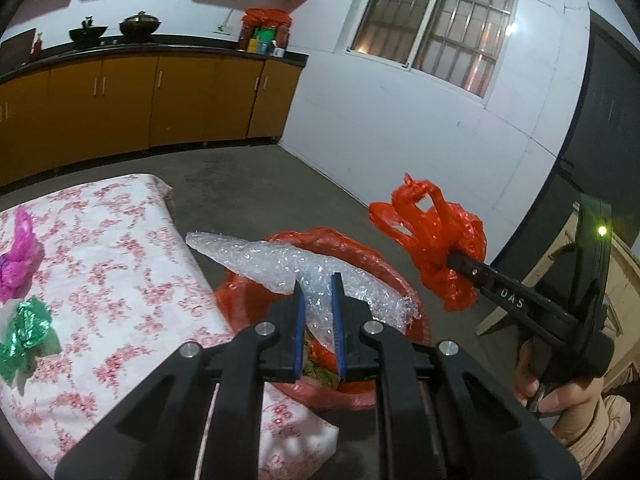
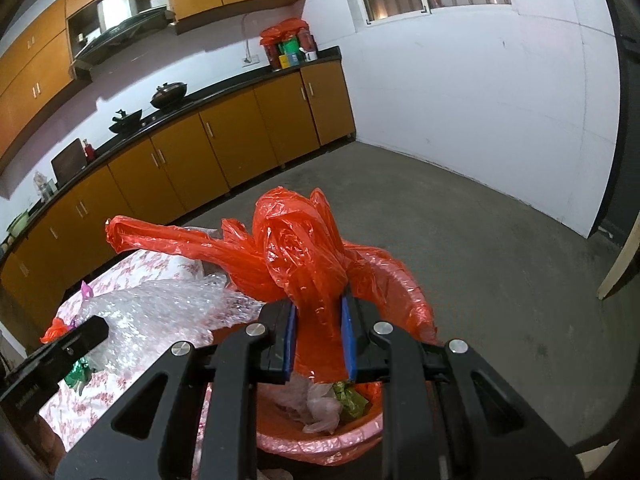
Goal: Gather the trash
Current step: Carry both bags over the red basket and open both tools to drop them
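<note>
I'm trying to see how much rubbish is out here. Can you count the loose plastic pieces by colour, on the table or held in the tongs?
Orange-red bag: 1
Clear bubble wrap: 1
Pink wrapper: 1
Green wrapper: 1
Total: 4

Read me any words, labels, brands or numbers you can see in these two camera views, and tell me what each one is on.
"DAS": white letters on the black arm of the right tool, seen in the left wrist view.
The colourful green and yellow packages on the black kitchen counter: any print is too small to read.
Nothing else shows readable text.
</note>
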### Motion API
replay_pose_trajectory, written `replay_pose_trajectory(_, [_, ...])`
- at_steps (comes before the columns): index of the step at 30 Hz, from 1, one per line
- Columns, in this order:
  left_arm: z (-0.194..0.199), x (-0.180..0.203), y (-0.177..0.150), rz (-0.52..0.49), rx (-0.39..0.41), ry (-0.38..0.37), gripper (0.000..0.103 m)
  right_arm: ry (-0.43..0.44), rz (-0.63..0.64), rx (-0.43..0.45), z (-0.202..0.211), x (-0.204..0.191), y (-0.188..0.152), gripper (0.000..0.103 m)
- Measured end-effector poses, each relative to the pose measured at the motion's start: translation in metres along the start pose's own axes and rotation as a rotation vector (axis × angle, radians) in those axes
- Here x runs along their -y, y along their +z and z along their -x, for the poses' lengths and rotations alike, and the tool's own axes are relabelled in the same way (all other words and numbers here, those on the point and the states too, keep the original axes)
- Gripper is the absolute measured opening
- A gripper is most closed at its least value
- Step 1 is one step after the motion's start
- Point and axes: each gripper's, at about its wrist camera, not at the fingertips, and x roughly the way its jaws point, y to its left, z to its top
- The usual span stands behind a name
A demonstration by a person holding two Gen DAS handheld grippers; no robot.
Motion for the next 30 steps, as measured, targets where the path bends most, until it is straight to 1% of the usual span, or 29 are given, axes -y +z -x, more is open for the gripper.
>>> replay_pose_trajectory(10, [-0.035, 0.013, -0.008, -0.023, -0.054, -0.029, 0.014, -0.009, -0.043, -0.019, -0.014, 0.008, 0.004, 0.019])
replay_pose_trajectory(14, [-0.051, 0.014, -0.012, -0.024, -0.084, -0.023, 0.015, -0.010, -0.057, -0.027, -0.021, 0.011, 0.005, 0.020])
replay_pose_trajectory(15, [-0.055, 0.013, -0.014, -0.020, -0.090, -0.016, 0.017, -0.010, -0.061, -0.030, -0.024, 0.011, 0.005, 0.020])
replay_pose_trajectory(16, [-0.057, 0.012, -0.015, -0.016, -0.096, -0.015, 0.021, -0.009, -0.065, -0.033, -0.025, 0.012, 0.005, 0.022])
replay_pose_trajectory(17, [-0.060, 0.010, -0.017, -0.010, -0.103, -0.009, 0.027, -0.007, -0.070, -0.040, -0.028, 0.012, 0.004, 0.026])
replay_pose_trajectory(18, [-0.060, 0.009, -0.018, -0.005, -0.105, -0.003, 0.030, -0.007, -0.072, -0.045, -0.031, 0.014, 0.004, 0.027])
replay_pose_trajectory(19, [-0.061, 0.008, -0.019, -0.002, -0.106, 0.000, 0.035, -0.007, -0.075, -0.051, -0.033, 0.015, 0.003, 0.033])
replay_pose_trajectory(20, [-0.061, 0.005, -0.020, 0.002, -0.109, 0.003, 0.037, -0.004, -0.080, -0.059, -0.035, 0.015, 0.002, 0.039])
replay_pose_trajectory(21, [-0.060, 0.003, -0.021, 0.004, -0.111, 0.009, 0.038, -0.005, -0.083, -0.061, -0.036, 0.014, 0.001, 0.042])
replay_pose_trajectory(22, [-0.060, 0.001, -0.022, 0.006, -0.112, 0.014, 0.040, -0.008, -0.085, -0.061, -0.037, 0.014, 0.000, 0.050])
replay_pose_trajectory(23, [-0.059, -0.001, -0.023, 0.007, -0.112, 0.022, 0.042, -0.011, -0.087, -0.057, -0.036, 0.015, -0.002, 0.054])
replay_pose_trajectory(26, [-0.052, -0.011, -0.025, 0.021, -0.104, 0.051, 0.048, -0.020, -0.085, -0.054, -0.034, 0.017, -0.004, 0.056])
replay_pose_trajectory(30, [-0.038, -0.024, -0.030, 0.022, -0.089, 0.109, 0.053, -0.029, -0.082, -0.055, -0.034, 0.017, -0.003, 0.057])
